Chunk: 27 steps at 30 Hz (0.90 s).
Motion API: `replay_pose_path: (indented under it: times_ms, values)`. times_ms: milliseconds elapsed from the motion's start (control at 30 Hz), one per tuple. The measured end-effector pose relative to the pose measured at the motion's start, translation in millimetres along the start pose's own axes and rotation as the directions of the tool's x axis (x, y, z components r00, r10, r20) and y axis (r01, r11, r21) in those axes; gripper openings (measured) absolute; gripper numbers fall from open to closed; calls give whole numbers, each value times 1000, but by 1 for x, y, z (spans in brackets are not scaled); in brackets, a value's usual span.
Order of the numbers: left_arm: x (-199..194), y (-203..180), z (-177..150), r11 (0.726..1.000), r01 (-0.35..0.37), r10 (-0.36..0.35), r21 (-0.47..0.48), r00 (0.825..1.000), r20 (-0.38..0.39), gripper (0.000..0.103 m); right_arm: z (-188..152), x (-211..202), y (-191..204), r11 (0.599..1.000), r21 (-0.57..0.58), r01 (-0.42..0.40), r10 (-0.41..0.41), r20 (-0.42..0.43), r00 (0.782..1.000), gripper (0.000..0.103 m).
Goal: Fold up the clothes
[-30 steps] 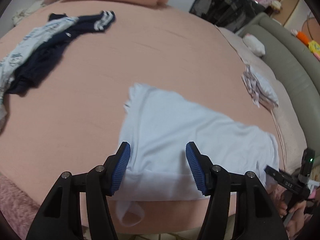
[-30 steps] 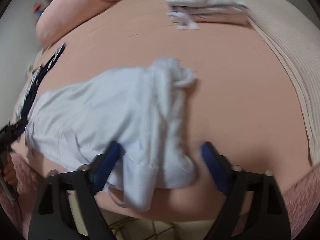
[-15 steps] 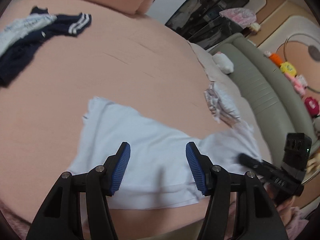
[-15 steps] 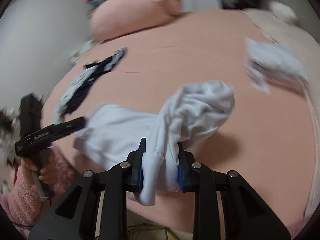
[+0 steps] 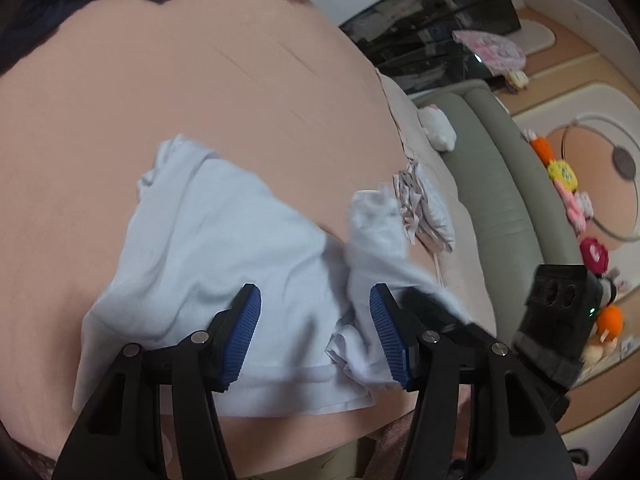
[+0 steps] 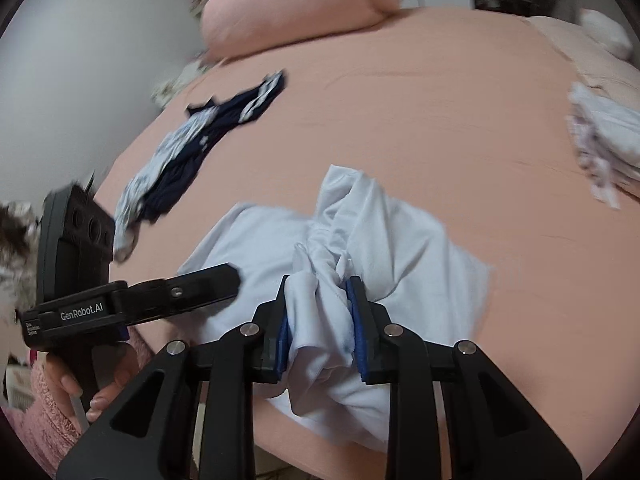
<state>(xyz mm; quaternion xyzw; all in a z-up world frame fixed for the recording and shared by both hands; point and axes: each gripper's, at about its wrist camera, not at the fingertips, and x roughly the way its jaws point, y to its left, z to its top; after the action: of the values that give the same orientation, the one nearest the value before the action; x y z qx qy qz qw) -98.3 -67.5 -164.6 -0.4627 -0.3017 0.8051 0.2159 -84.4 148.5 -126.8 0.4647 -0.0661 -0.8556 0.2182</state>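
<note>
Pink bed [image 6: 400, 92] carries the white shirt [image 5: 208, 240], its bunched side clamped in the right hand-held gripper [image 6: 318, 320] and lifted toward the shirt's middle, while the left hand-held gripper [image 5: 314, 336] hangs wide above the shirt's near hem.

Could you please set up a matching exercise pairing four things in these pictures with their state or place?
Things:
1. left gripper
2. right gripper
3. navy garment
4. pillow

States or places:
A. shut on the white shirt
B. at the far end of the bed
C. open above the white shirt
D. crumpled on the bed, untouched

Pairs: 1-C, 2-A, 3-D, 4-B
</note>
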Motion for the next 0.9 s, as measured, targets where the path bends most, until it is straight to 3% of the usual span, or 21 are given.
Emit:
replay_pose_path:
  times_ms: [167,200,267,300,367,433,533,567,767,900]
  values:
    - [7,-19,-4,996,-11,11,86,1000,-5,58,-24,-63,-56,986,165,23,-39,94,995,24]
    - [9,-31,-8,988,-55,54,145,998,9,58,-31,-72,-70,979,201,35,-56,98,994,24]
    - [14,-66,-22,932,-183,171,311,983,67,53,-46,-82,-98,959,277,57,-86,94,992,24]
    - [23,-83,-28,907,-193,180,374,981,68,50,-52,-85,-110,948,312,59,-92,94,991,24]
    - [43,-114,-37,871,-156,162,466,986,28,49,-58,-89,-127,927,374,36,-78,98,992,24]
    - [63,-131,-48,852,-120,155,510,988,-26,46,-65,-92,-144,901,435,13,-64,103,993,24]
    - [97,-141,-68,823,-107,206,558,971,-118,45,-72,-97,-165,861,509,-18,-46,114,992,24]
    - [109,-144,-75,813,-102,224,573,963,-147,45,-69,-97,-162,864,502,-24,-43,121,992,24]
    - [55,-93,-44,959,-15,50,284,992,-116,43,-32,-88,-114,918,380,-118,58,165,985,24]
    - [13,-52,-22,996,63,-60,63,997,-52,52,-3,-61,-66,941,265,-209,179,131,975,24]
